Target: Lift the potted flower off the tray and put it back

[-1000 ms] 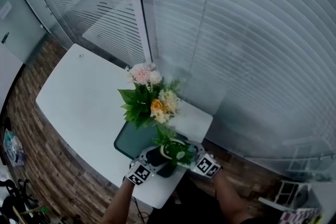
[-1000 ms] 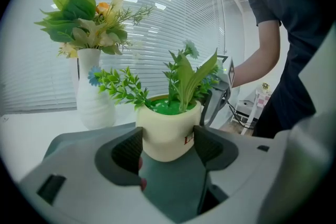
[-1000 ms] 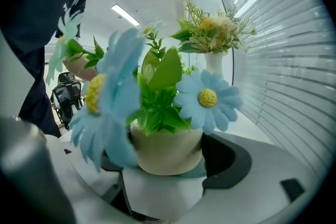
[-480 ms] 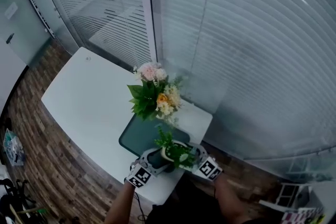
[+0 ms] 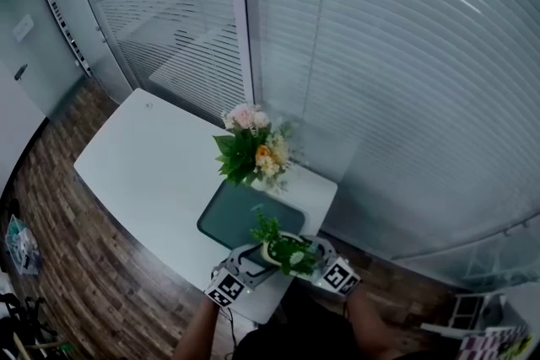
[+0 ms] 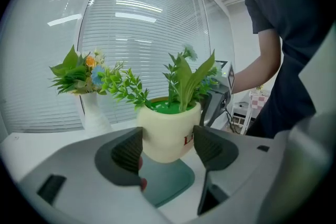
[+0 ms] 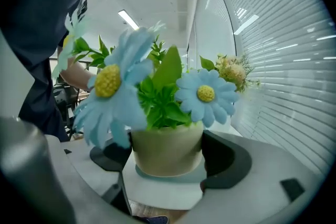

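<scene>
Currently, the potted flower is held off the dark green tray, over the near right edge of the white table. Its cream pot is clamped from two sides. The jaws of the left gripper are pressed against the pot's sides, as is shown in the left gripper view, where the tray is seen below the pot's base. The jaws of the right gripper are closed on the opposite sides of the same pot, beneath the blue daisy heads. The pot is kept upright. A white vase of mixed flowers is placed just beyond the far edge of the tray, apart from both grippers. Slatted blinds are seen behind the table.
</scene>
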